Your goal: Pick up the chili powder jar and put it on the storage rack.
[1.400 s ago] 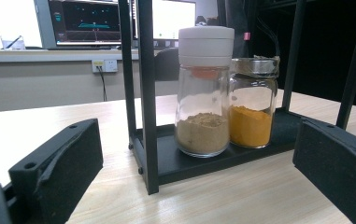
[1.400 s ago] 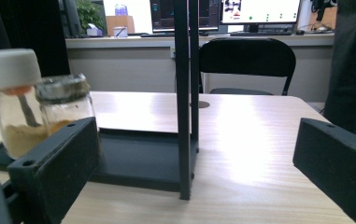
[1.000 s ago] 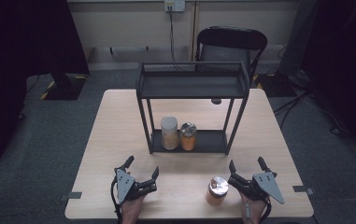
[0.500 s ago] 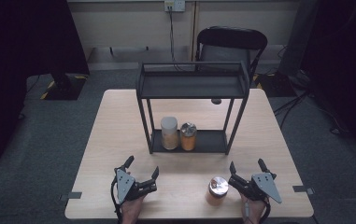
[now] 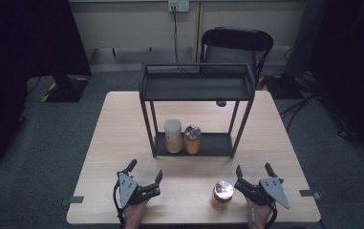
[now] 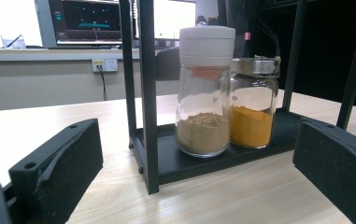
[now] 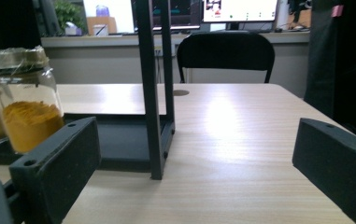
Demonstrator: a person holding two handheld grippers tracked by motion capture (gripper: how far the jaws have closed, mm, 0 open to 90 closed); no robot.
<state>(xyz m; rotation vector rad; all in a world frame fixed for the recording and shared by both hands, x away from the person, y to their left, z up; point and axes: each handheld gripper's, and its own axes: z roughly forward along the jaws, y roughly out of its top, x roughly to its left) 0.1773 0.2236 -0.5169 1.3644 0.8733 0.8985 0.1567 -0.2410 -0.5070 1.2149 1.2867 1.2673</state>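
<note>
Both grippers rest low near the front edge of the table (image 5: pixel 122 119), each held from below by a hand. The left gripper (image 5: pixel 145 175) sits toward the front left corner, jaws spread wide, pointing at the rack (image 5: pixel 196 88). The right gripper (image 5: pixel 254 173), toward the front right corner, also has its jaws apart. The silver-lidded jar (image 5: pixel 222 194) stands just beside it, on its left, untouched.
</note>
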